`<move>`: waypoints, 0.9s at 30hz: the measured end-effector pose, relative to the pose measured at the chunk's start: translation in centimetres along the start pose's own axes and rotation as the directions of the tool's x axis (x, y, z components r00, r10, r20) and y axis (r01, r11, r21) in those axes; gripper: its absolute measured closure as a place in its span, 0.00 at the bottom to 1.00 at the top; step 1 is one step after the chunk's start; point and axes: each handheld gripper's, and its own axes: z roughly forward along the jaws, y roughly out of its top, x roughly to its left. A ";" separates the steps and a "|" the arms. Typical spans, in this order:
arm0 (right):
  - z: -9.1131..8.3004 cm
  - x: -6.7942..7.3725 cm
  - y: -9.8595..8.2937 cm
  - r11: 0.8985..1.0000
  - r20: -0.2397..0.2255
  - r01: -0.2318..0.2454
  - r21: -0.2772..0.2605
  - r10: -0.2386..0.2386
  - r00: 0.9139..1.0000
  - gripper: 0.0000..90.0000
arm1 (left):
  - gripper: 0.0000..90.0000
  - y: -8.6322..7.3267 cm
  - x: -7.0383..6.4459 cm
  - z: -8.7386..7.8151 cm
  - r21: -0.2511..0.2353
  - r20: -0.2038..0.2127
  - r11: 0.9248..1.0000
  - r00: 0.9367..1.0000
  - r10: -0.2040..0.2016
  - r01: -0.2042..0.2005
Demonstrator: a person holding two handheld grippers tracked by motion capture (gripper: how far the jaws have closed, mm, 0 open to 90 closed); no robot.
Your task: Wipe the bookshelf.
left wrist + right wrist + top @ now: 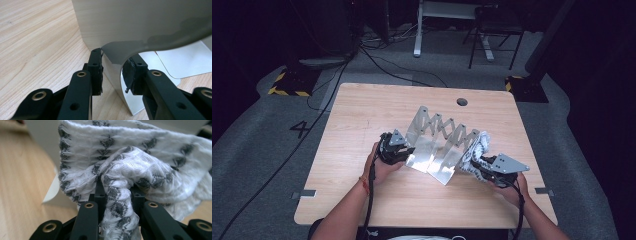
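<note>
High view — floor (pixel 272 150) marked "4".

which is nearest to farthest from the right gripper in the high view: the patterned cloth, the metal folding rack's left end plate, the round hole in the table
1. patterned cloth: pinched in the right gripper, against the rack's right end.
2. left end plate of the metal folding rack: across the rack, by the left gripper.
3. round hole: near the table's far edge.
</note>
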 end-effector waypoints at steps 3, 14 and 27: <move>1.1 0.6 -0.8 0.997 -0.039 0.020 0.076 -0.017 0.999 0.83 | 0.77 0.0 0.0 0.0 0.002 0.003 1.000 1.000 0.001 -0.001; 3.5 2.5 -2.1 0.971 -0.156 0.109 0.211 -0.076 0.985 0.82 | 0.77 0.0 -0.1 0.1 0.012 0.007 1.000 1.000 0.011 -0.011; -2.0 0.5 1.6 0.995 0.012 0.028 -0.092 -0.027 1.000 0.83 | 0.76 0.0 -0.1 0.2 0.013 0.011 1.000 1.000 0.010 -0.010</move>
